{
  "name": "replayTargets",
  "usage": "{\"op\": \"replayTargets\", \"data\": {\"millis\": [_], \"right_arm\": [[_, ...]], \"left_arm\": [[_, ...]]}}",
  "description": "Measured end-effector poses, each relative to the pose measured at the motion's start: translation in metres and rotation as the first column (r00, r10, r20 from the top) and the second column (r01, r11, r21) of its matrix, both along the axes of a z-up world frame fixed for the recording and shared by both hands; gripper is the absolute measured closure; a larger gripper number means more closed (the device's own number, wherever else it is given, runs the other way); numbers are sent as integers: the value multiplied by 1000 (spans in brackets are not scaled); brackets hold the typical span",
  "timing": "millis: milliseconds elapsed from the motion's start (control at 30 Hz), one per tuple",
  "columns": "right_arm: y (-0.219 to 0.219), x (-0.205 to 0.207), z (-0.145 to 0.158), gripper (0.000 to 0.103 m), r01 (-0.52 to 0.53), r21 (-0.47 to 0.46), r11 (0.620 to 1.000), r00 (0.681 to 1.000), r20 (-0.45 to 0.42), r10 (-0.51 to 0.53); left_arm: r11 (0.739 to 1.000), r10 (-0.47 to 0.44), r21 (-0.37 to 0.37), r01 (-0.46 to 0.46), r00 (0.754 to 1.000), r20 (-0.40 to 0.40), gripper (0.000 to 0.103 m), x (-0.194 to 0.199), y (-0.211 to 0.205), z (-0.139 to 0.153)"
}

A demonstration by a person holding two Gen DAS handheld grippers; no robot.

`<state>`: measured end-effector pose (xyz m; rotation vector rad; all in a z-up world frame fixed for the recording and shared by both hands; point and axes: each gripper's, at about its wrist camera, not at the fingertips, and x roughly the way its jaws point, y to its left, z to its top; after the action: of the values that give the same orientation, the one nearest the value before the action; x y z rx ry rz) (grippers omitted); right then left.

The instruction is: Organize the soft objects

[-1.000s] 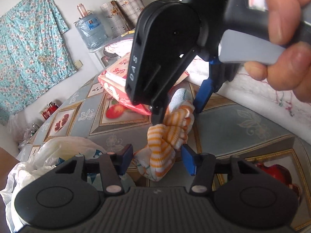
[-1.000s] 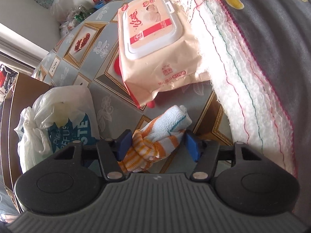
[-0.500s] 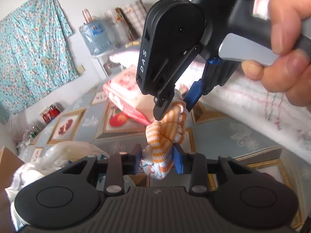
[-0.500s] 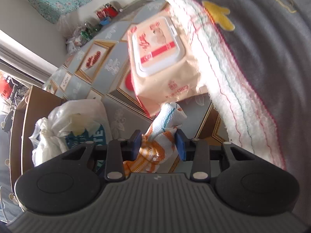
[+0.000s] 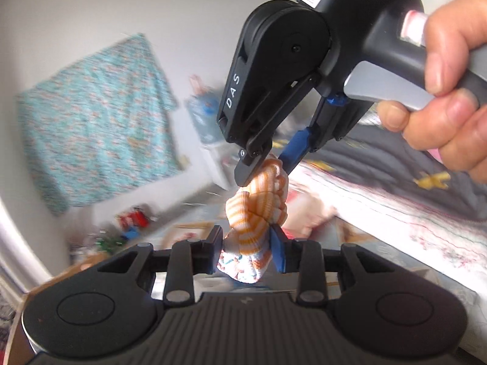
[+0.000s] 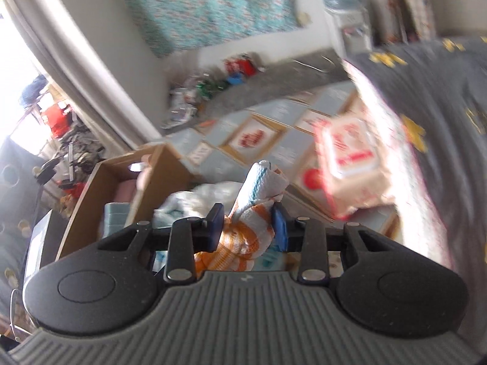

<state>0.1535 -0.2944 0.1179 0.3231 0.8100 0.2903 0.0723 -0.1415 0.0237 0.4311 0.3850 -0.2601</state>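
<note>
An orange-and-white striped cloth (image 5: 258, 210), knotted into a bundle with a pale blue and white end, hangs in the air between both grippers. My left gripper (image 5: 248, 251) is shut on its lower part. My right gripper (image 5: 269, 164), held by a person's hand (image 5: 441, 97), grips the top end from above. In the right wrist view the striped cloth (image 6: 252, 213) sits pinched between the pads of the right gripper (image 6: 247, 228), whose jaws are still closing on it. Its white tip sticks up past the fingers.
An open cardboard box (image 6: 91, 206) stands on the floor at the left, with a white plastic bag (image 6: 194, 200) beside it. A wipes pack (image 6: 350, 158) lies on the patterned floor by a grey blanket (image 6: 441, 121). A turquoise floral cloth (image 5: 91, 121) hangs on the wall.
Both grippers closed on the striped cloth and lifted it off the floor. The views tilted up, so the wall, the box and the room's far side came into sight.
</note>
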Motion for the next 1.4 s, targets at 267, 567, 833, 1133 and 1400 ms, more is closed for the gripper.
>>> {"op": "replayTargets", "data": {"millis": [267, 567, 833, 1133, 1400], "right_arm": [[154, 10, 40, 70, -300, -50, 953, 950, 74, 303], [362, 52, -2, 77, -615, -153, 774, 788, -76, 611], [463, 70, -75, 78, -766, -188, 615, 642, -274, 716], [496, 75, -97, 74, -813, -158, 560, 579, -319, 750], [472, 91, -98, 59, -777, -82, 624, 618, -283, 733]], "left_arm": [[960, 273, -77, -270, 961, 37, 69, -33, 104, 30], [826, 493, -188, -531, 843, -216, 74, -14, 227, 1], [742, 505, -241, -625, 758, -413, 72, -16, 285, -25], [724, 496, -249, -643, 736, -460, 52, -22, 296, -29], [737, 485, -259, -624, 755, -440, 37, -32, 287, -30]]}}
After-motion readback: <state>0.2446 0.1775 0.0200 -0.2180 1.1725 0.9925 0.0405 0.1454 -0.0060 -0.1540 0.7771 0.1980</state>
